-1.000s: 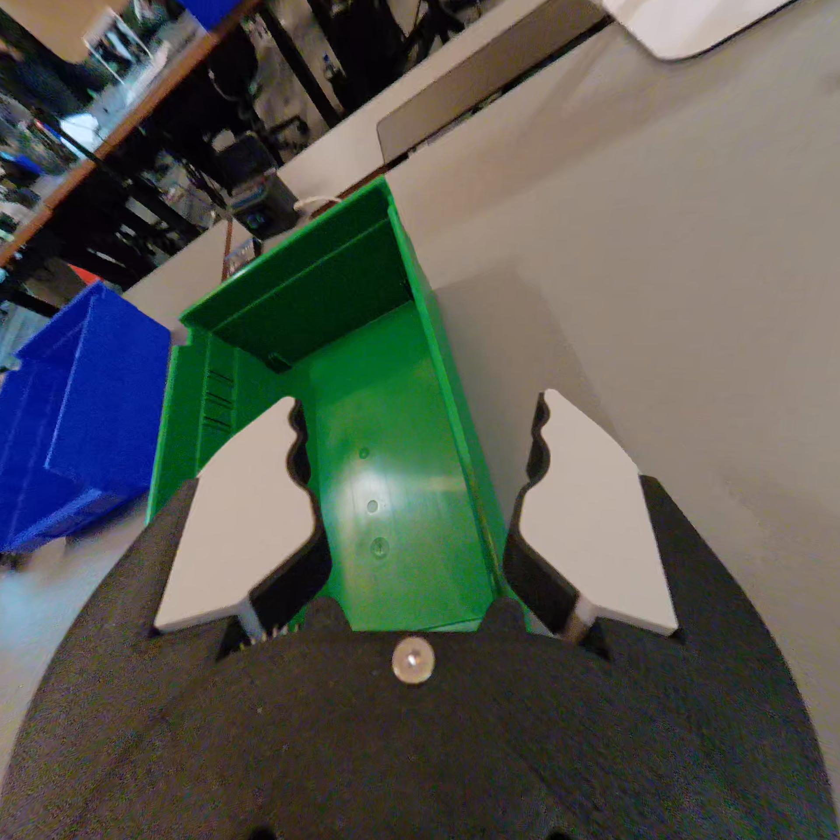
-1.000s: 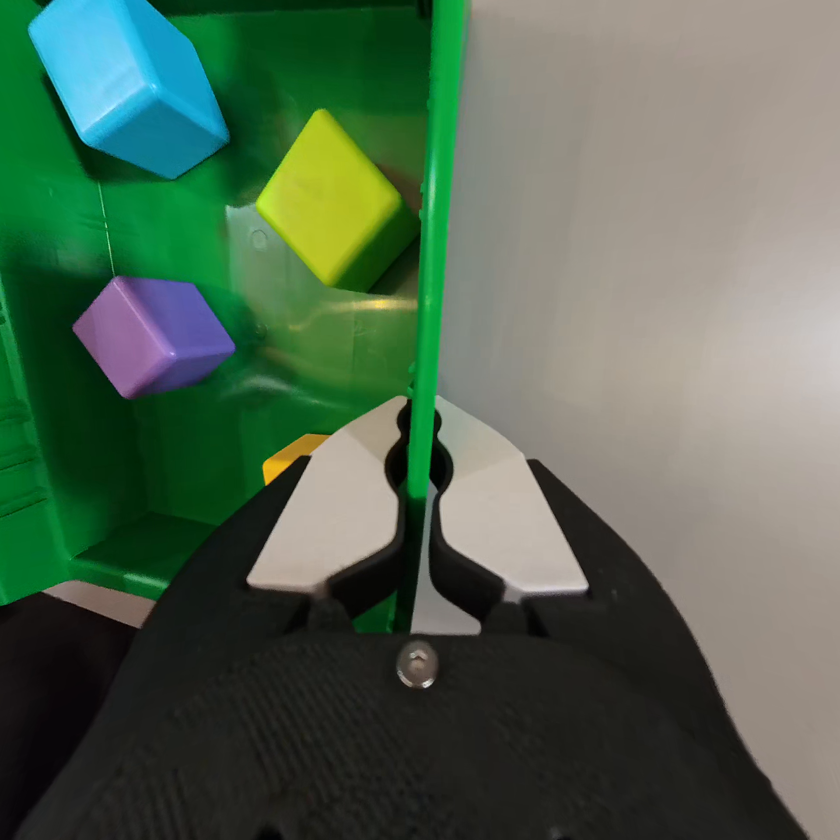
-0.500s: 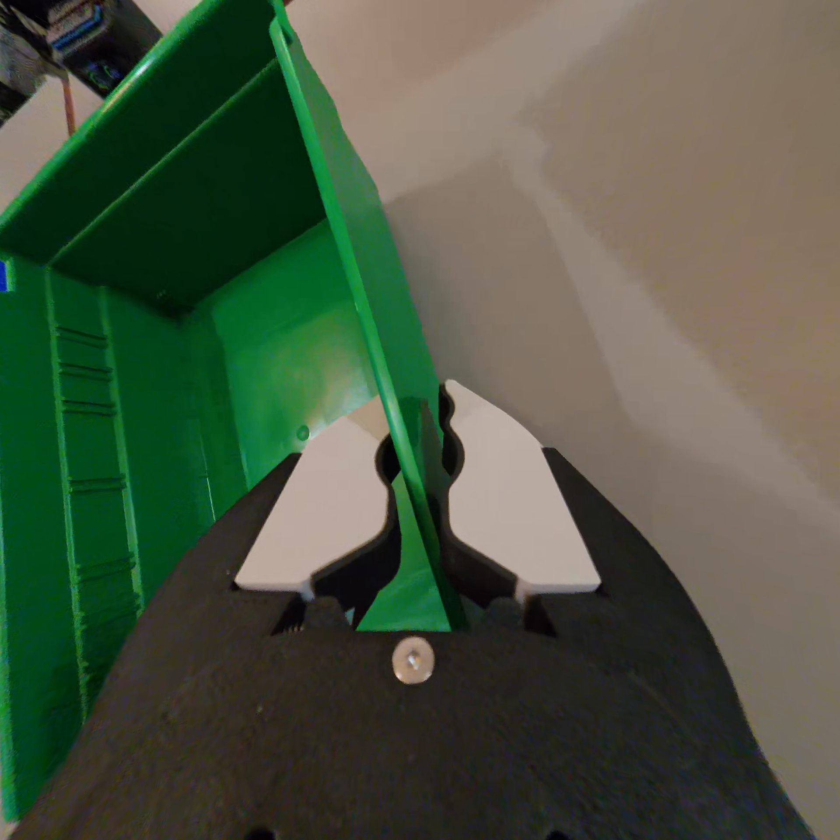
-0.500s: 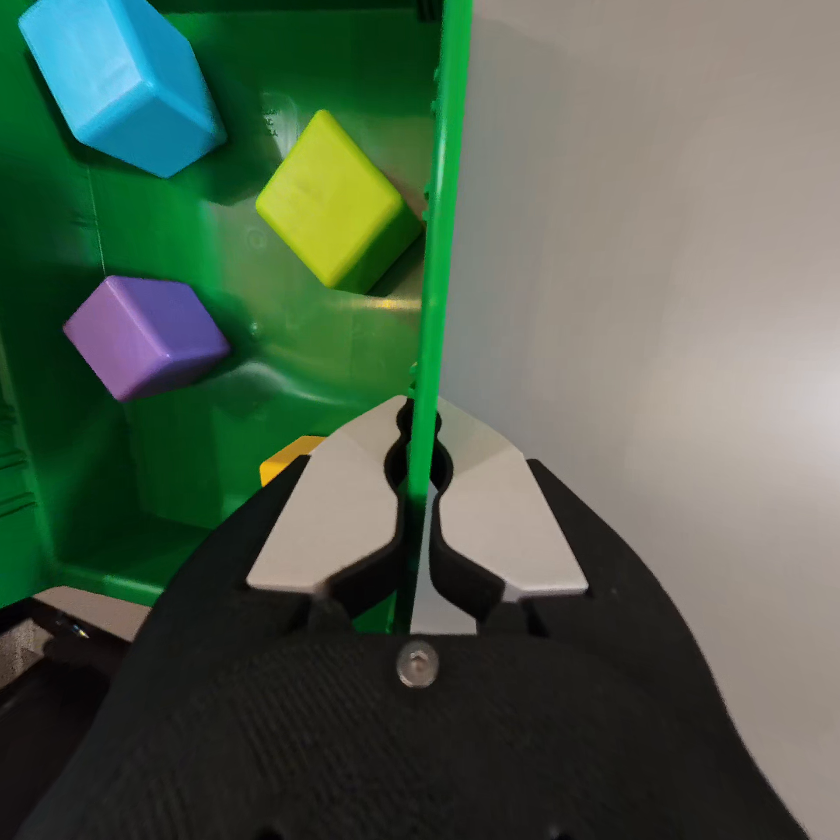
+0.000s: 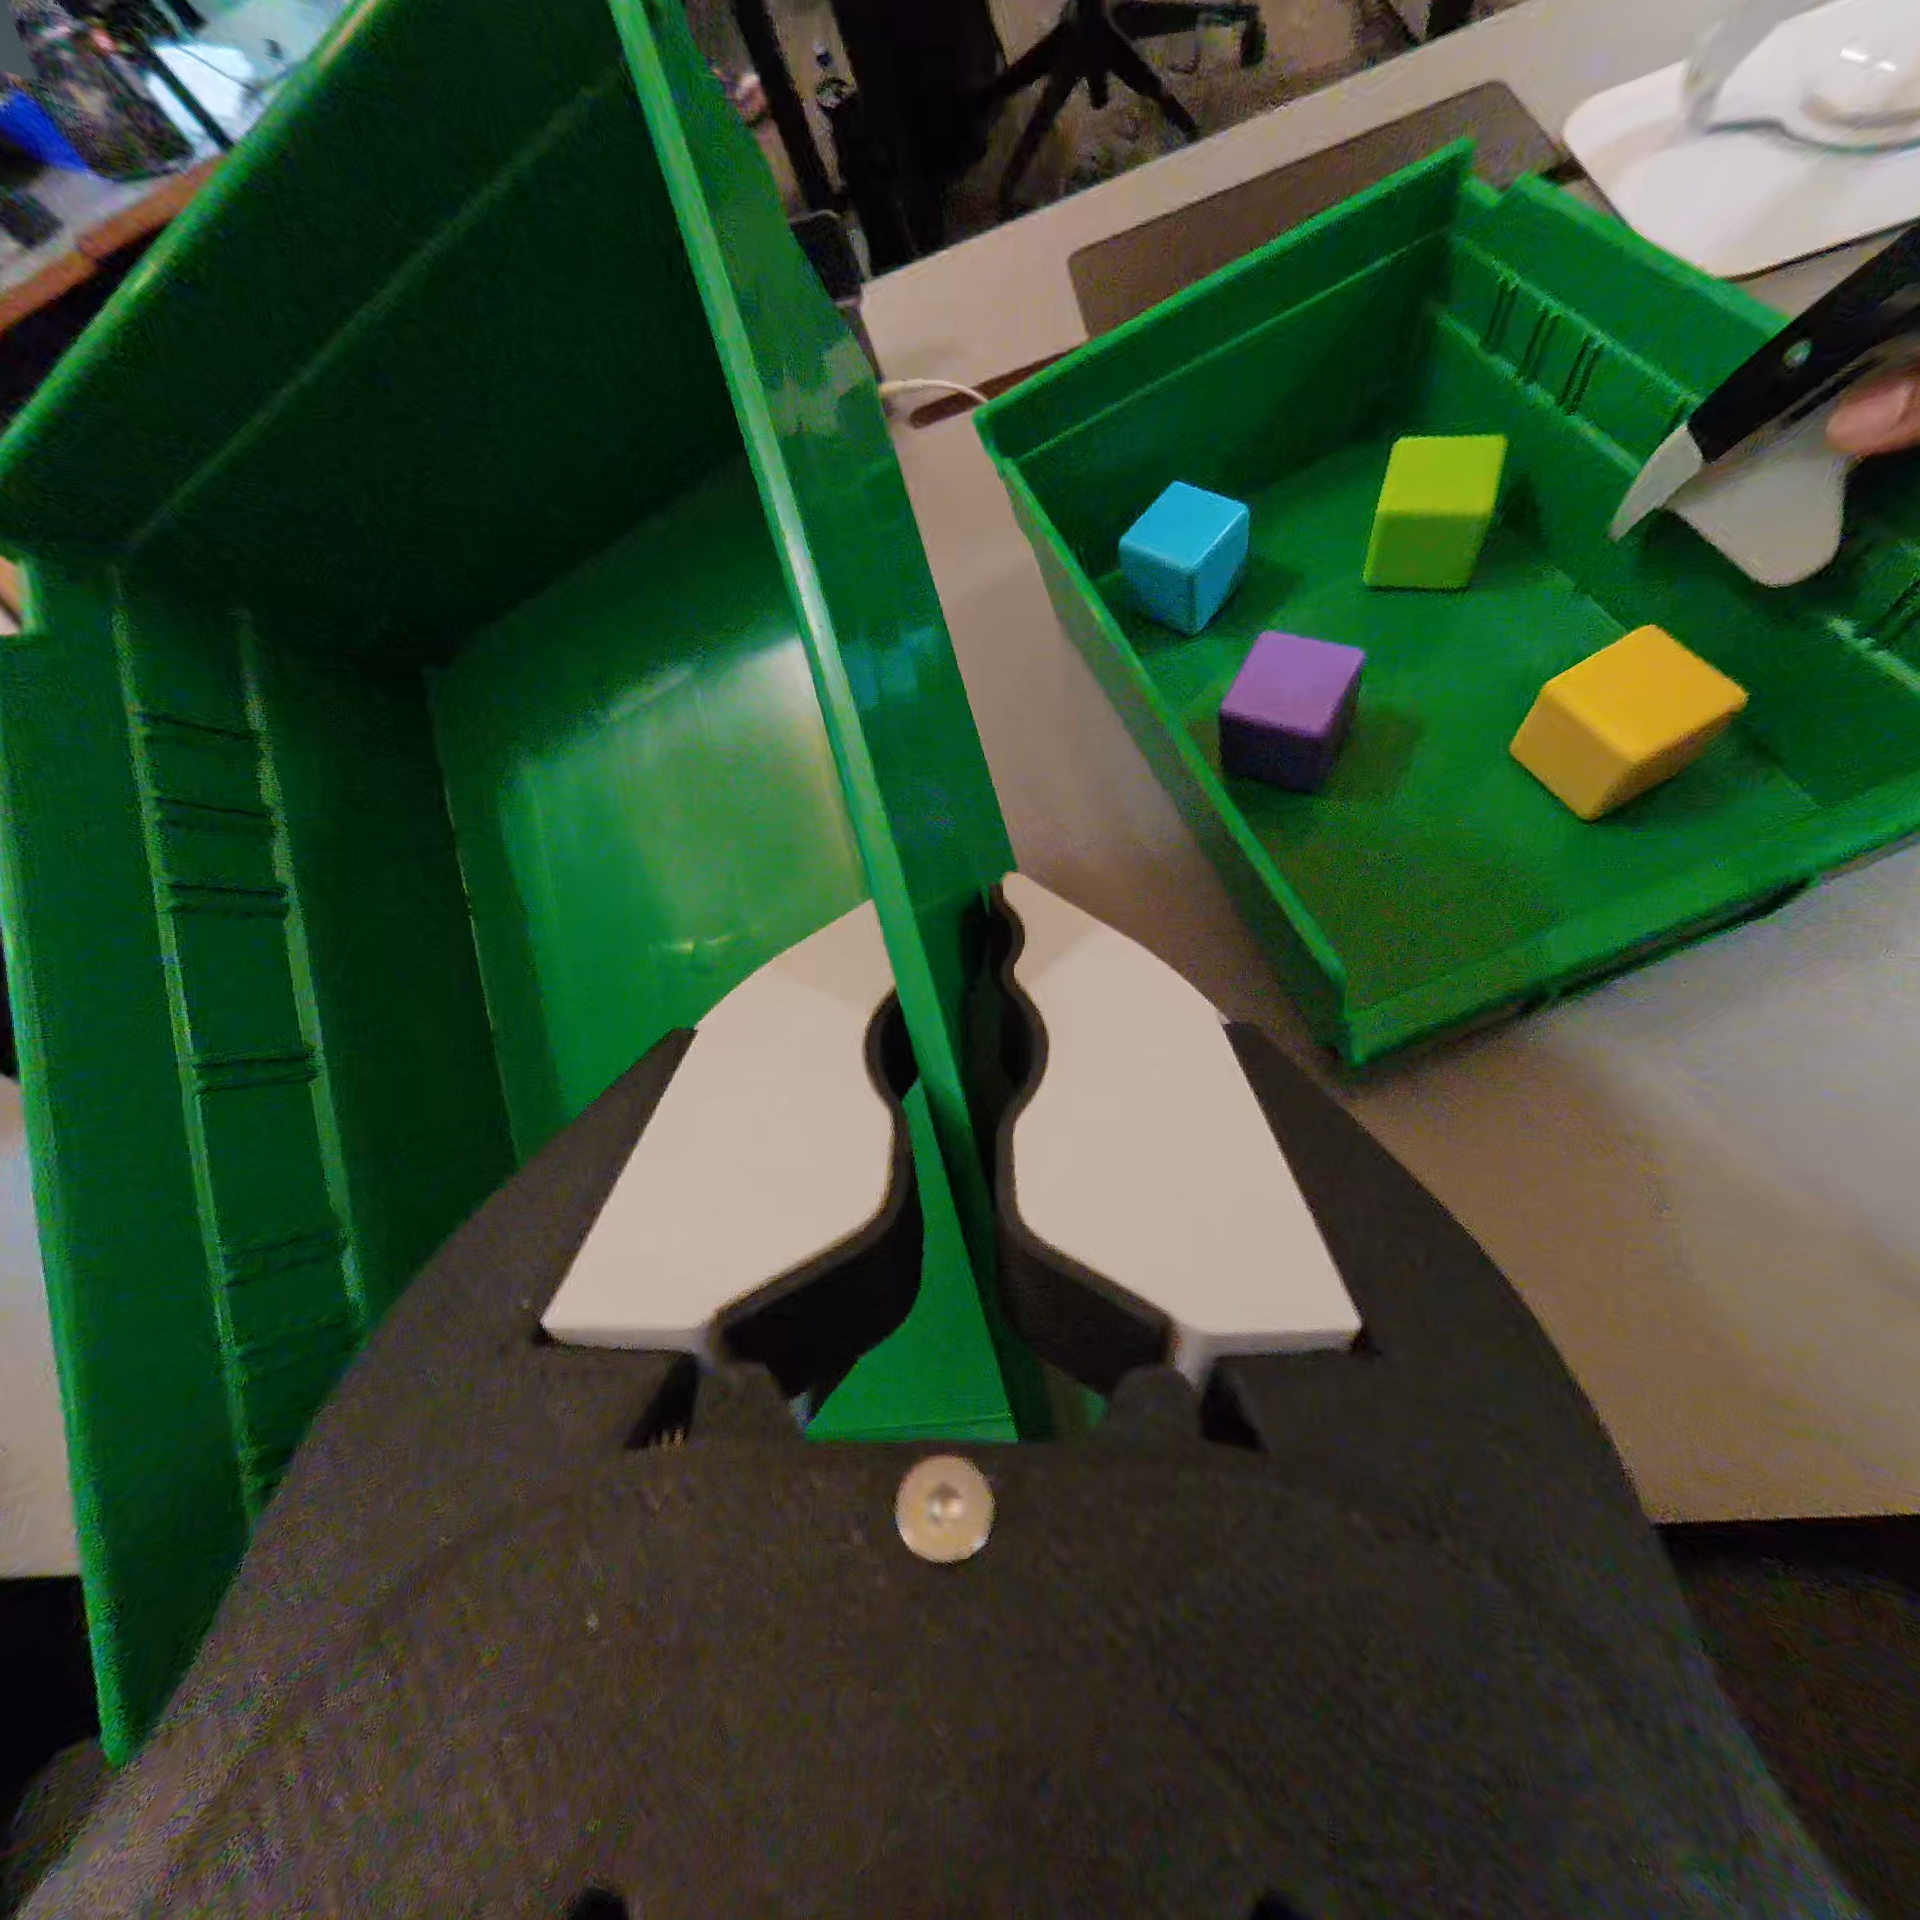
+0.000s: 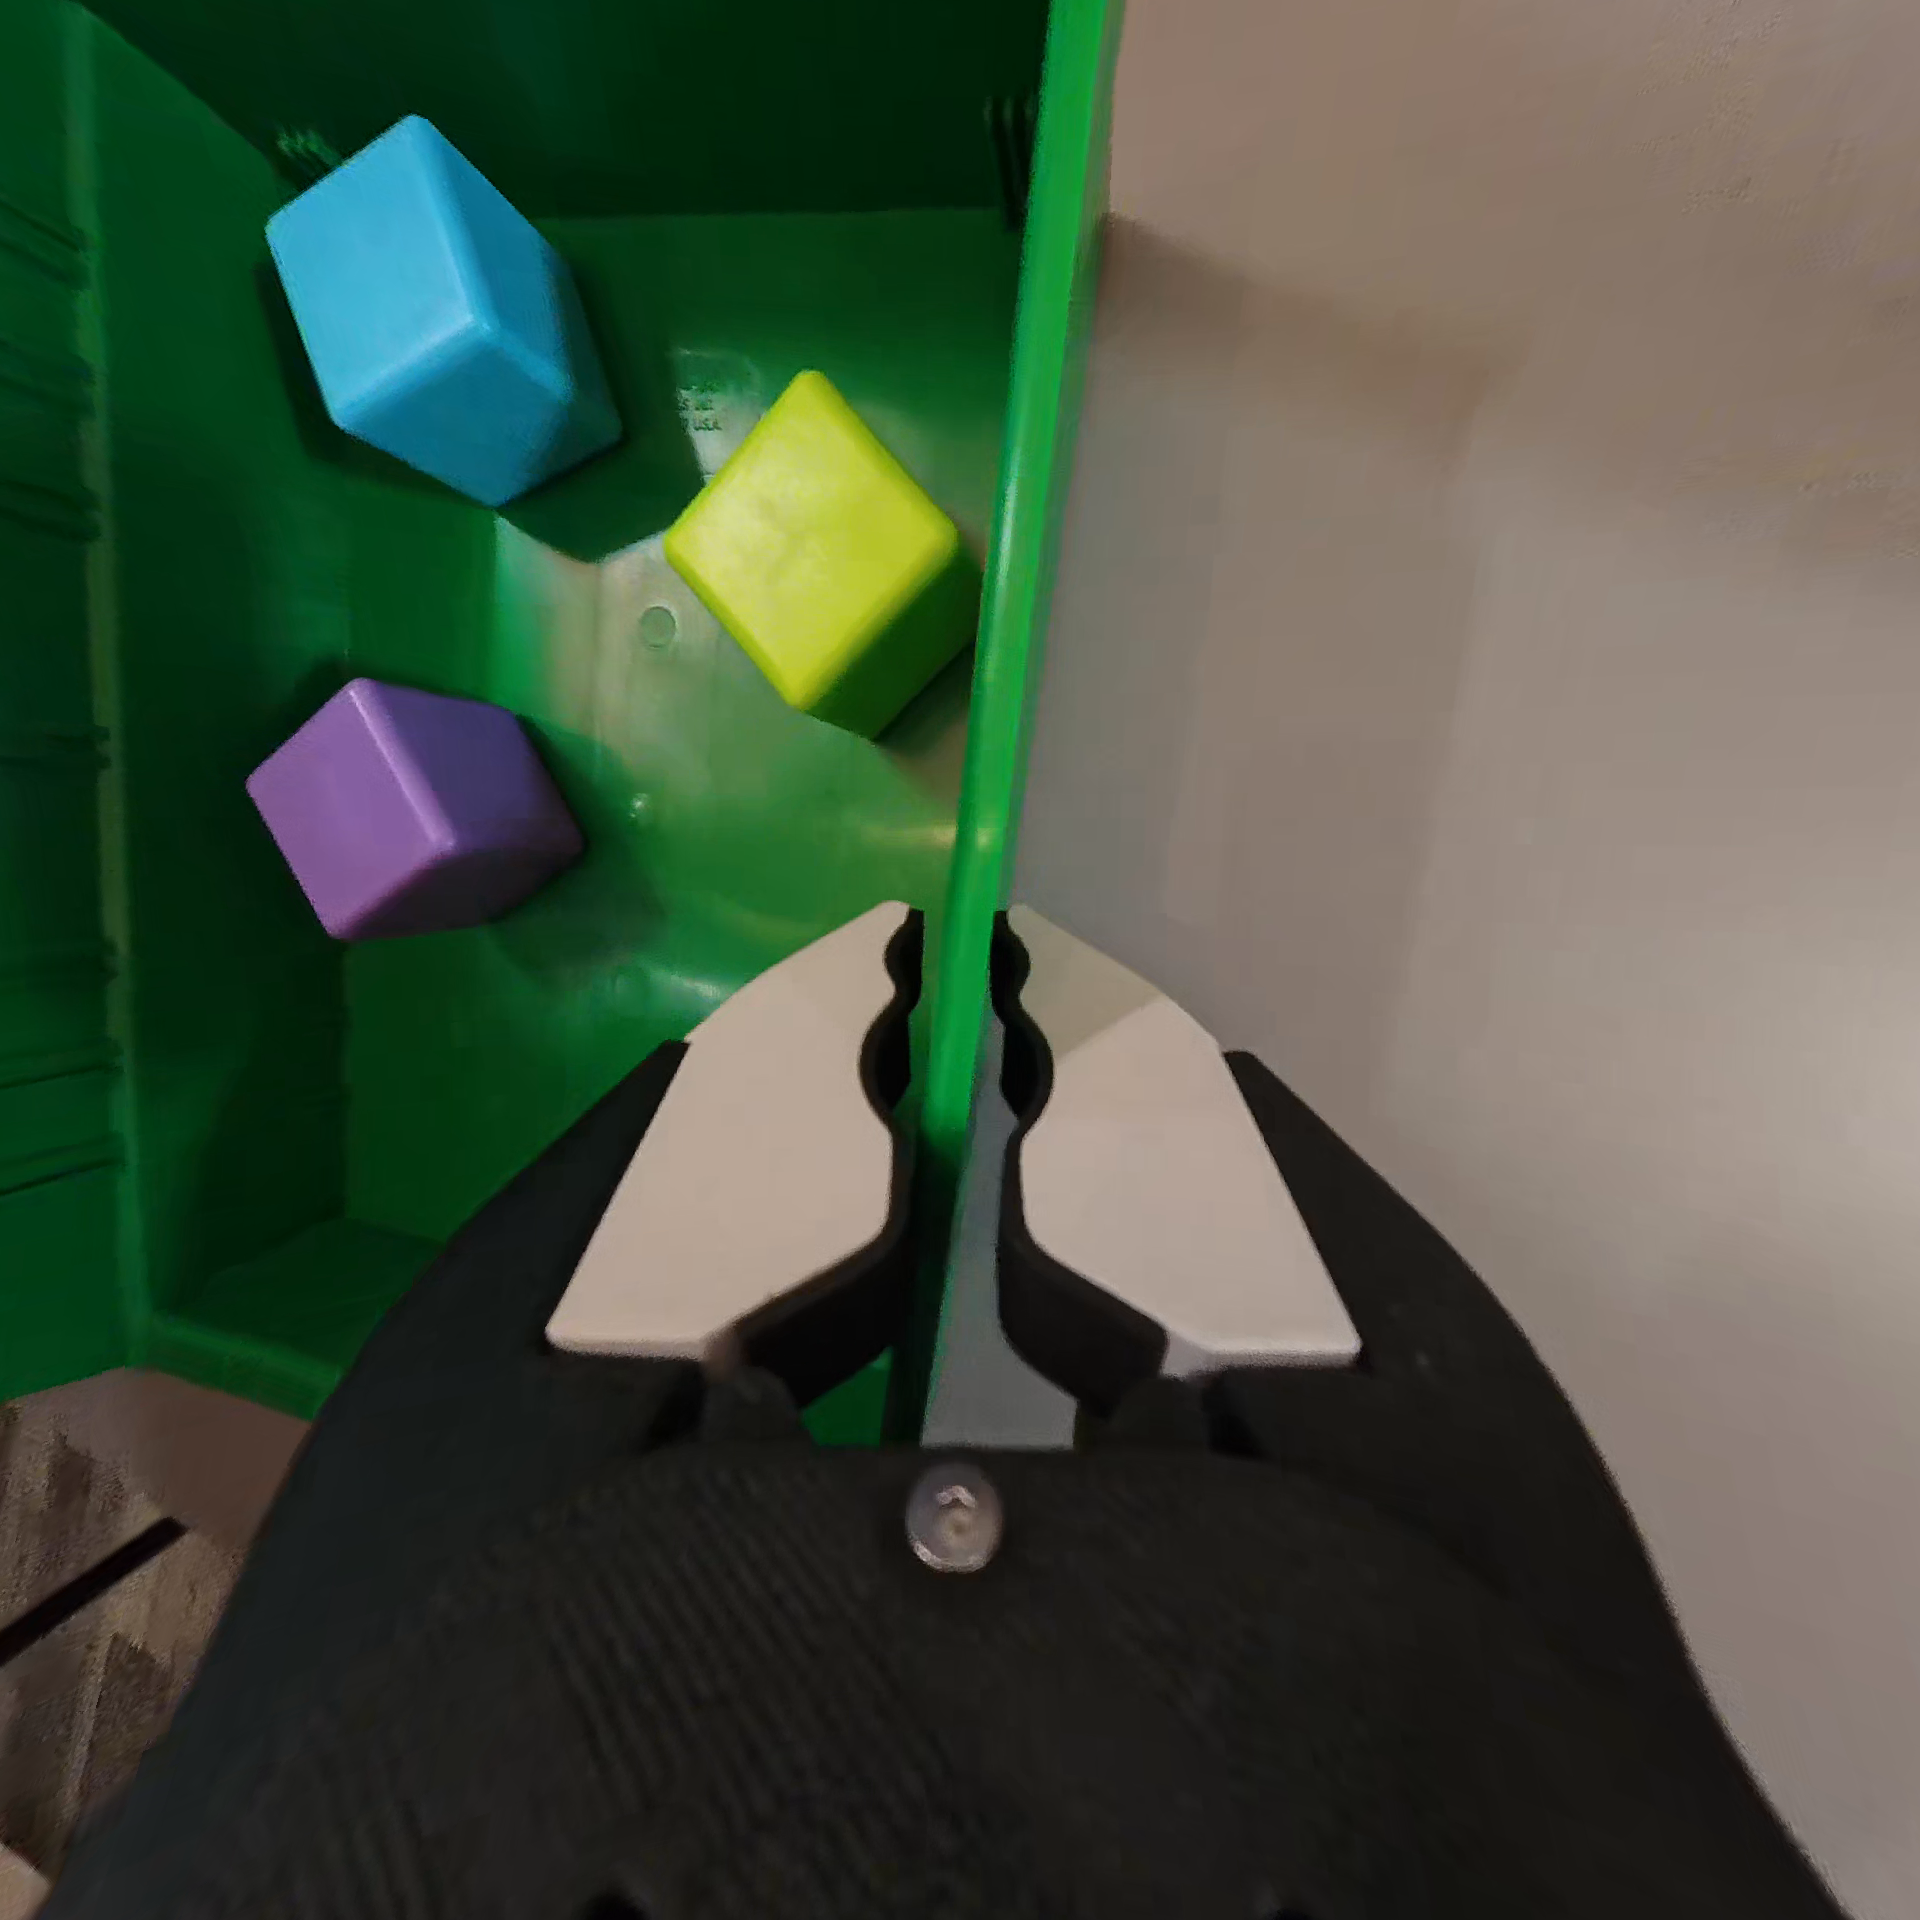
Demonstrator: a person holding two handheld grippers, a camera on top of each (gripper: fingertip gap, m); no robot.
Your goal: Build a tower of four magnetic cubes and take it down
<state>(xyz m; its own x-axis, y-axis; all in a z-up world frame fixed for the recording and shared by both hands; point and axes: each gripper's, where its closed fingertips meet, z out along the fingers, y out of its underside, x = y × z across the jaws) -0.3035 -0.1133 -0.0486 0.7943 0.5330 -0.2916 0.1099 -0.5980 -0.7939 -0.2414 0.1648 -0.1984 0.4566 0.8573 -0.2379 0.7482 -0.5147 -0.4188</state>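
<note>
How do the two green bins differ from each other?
The green bin clamped by the left gripper is empty; the second green bin, clamped by the right gripper, holds a blue cube, a lime cube, a purple cube and a yellow cube. The empty one looms close and tilted; the filled one lies farther off on the table. Both are gripped by a side wall.

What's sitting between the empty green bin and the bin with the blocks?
Only bare grey table, as the left wrist view shows. The empty bin, clamped by the left gripper, and the block bin stand apart.
</note>
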